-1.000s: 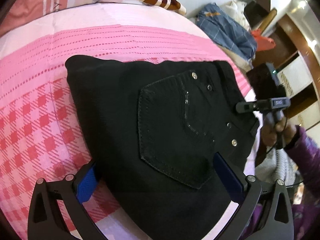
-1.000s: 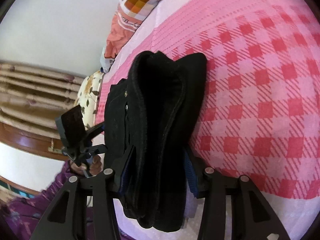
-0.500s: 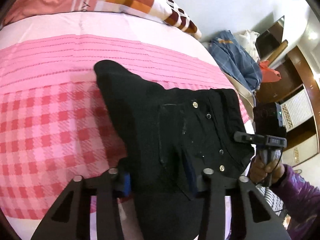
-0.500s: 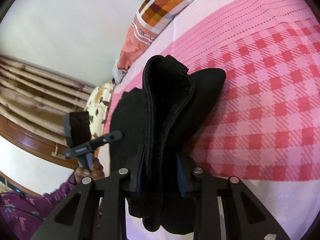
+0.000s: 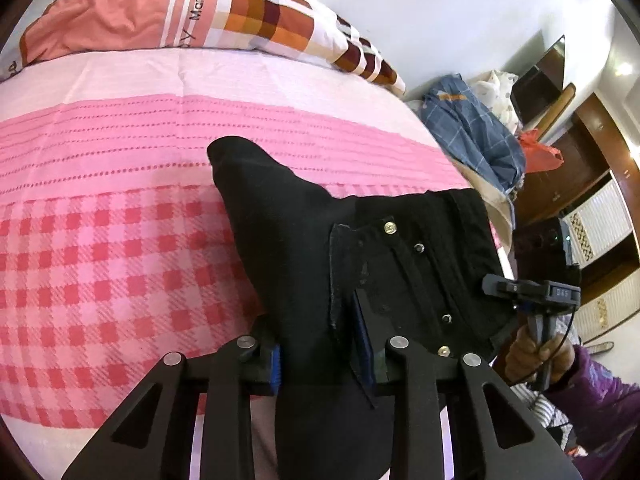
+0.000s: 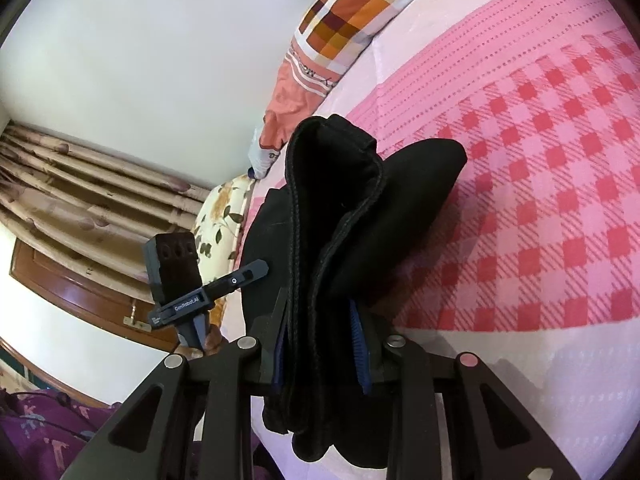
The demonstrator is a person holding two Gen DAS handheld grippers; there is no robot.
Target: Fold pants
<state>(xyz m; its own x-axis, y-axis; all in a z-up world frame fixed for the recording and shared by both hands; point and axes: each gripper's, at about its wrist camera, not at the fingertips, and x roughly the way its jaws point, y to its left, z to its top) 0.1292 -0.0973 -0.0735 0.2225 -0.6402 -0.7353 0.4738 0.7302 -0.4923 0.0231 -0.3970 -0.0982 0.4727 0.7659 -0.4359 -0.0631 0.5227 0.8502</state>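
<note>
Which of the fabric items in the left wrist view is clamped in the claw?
The black pants, pinched in the left claw; the checked pillow and the blue plaid garment lie untouched beyond.

The left gripper [image 5: 320, 354] points down at a slant, and its jaws have just been closing; the blue pads [image 5: 275, 366] now press on a thick fold of the pants [image 5: 304, 240] between them. The right gripper [image 6: 318, 346] points more level and its pads [image 6: 357, 350] are clamped on the bunched pants edge. In the left wrist view the right hand [image 5: 534, 354] grasps its handle, with a purple sleeve [image 5: 596, 396] behind. In the right view the left hand is mostly hidden.
</note>
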